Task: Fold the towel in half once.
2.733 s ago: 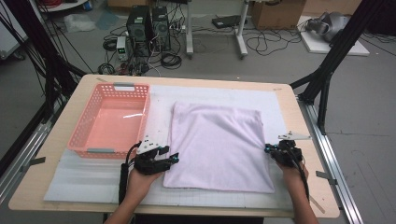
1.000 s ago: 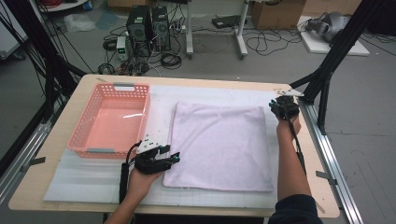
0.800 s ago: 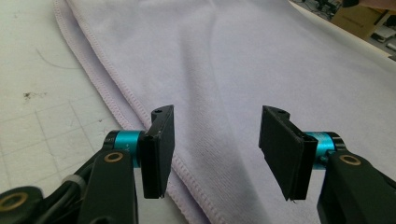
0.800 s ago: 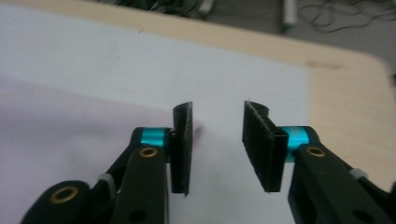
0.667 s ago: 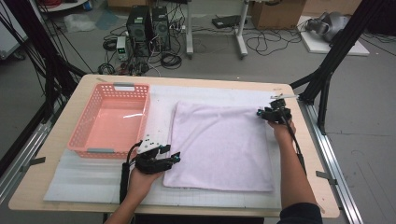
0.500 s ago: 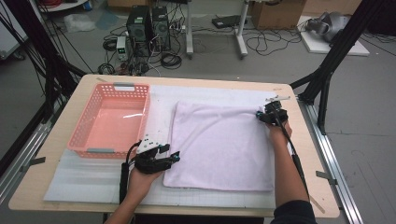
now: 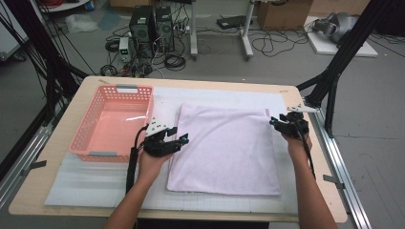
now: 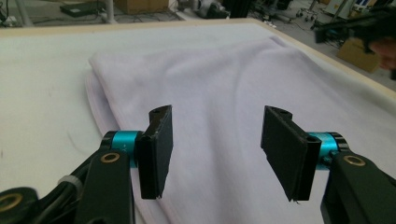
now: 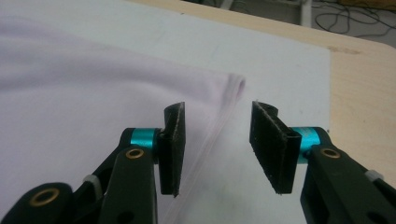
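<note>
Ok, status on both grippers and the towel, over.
Left gripper open at the towel's left edge. Right gripper just opened, fingers straddling the right edge, not pinching. Towel flat, folded. Basket well clear.

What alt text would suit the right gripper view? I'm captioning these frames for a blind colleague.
The right gripper, jaws open with nothing between its pads, hovers over the edge of a folded pale lilac towel near one corner. The towel lies on a white mat covering a wooden table.

A wooden table carries a white mat under towel and pink basket
</note>
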Tool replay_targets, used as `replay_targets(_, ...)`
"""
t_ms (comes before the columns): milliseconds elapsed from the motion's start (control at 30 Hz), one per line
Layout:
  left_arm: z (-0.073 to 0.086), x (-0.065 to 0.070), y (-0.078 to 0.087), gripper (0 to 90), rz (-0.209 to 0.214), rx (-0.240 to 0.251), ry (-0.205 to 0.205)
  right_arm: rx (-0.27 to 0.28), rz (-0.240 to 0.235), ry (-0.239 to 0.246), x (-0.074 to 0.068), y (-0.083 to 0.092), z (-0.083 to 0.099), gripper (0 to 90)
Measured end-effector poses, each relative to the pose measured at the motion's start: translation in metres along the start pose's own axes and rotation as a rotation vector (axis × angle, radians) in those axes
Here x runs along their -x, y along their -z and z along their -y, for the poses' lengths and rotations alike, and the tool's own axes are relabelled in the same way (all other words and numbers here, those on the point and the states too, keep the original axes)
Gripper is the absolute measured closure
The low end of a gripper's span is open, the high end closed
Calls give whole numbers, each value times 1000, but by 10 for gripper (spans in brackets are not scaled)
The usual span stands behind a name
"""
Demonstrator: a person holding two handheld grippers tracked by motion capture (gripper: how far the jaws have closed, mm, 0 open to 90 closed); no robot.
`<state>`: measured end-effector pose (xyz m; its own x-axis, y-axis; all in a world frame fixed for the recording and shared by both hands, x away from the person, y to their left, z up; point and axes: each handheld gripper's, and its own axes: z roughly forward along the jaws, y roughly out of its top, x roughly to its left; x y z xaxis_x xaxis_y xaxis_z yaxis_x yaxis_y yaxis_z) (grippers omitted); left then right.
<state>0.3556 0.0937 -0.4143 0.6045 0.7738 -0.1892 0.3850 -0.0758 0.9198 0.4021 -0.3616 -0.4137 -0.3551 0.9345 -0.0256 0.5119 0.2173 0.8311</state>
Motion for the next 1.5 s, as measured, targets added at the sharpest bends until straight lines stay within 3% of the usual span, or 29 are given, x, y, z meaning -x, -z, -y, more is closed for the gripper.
replay_targets(133,-19,-13,-24,437,-36,-14,2,4,-49,16,-7,22,11,522)
replay_targets(233,-29,-23,-43,439,-61,-43,32,13,-74,23,-10,33,18,518)
replay_targets(300,-36,-32,-57,440,-81,-76,31,12,-96,33,-14,38,23,517)
replay_targets(400,-43,-44,-80,448,-104,-108,38,0,-86,63,-20,42,28,512)
replay_targets(500,-47,-57,-100,451,-130,-158,45,4,-97,54,-20,44,30,510)
replay_targets(600,-48,-68,-113,450,-164,-169,58,9,-102,37,-19,45,31,506)
replay_targets(667,-46,-76,-119,446,-183,-151,81,14,-107,37,-18,46,31,500)
replay_targets(700,-44,-81,-121,447,-187,-170,101,18,-108,35,-18,46,31,495)
replay_targets(767,-41,-87,-127,434,-183,-208,124,23,-110,26,-18,46,32,484)
replay_targets(933,-40,-92,-135,453,-188,-225,128,28,-121,19,-18,48,33,478)
replay_targets(967,-38,-93,-139,453,-168,-243,145,27,-124,17,-18,48,34,478)
replay_targets(1000,-35,-93,-142,455,-157,-253,128,32,-123,19,-18,48,34,479)
replay_targets(1033,-32,-91,-143,475,-156,-258,82,30,-122,16,-18,48,34,479)
replay_targets(1067,-32,-91,-143,483,-156,-258,82,28,-121,16,-18,48,34,479)
replay_targets(1100,-32,-89,-143,517,-180,-271,25,26,-120,8,-17,48,35,479)
replay_targets(1133,-33,-91,-142,569,-180,-273,25,25,-121,4,-17,48,35,479)
replay_targets(1167,-33,-94,-140,652,-150,-273,58,28,-120,7,-16,48,35,479)
replay_targets(1200,-33,-94,-140,776,-150,-273,58,28,-119,11,-15,48,36,479)
replay_targets(1233,-32,-95,-139,791,-135,-266,88,27,-122,6,-16,47,36,480)
replay_targets(1300,-34,-93,-137,817,-149,-252,72,26,-124,6,-16,47,36,481)
replay_targets(1367,-39,-92,-132,825,-180,-187,60,25,-122,11,-16,47,36,482)
replay_targets(1433,-48,-90,-124,826,-219,-76,34,25,-116,6,-15,47,37,482)
replay_targets(1467,-51,-89,-121,826,-235,-40,31,25,-112,6,-14,47,38,482)
replay_targets(1500,-53,-89,-119,825,-256,-37,22,26,-108,2,-13,46,38,482)
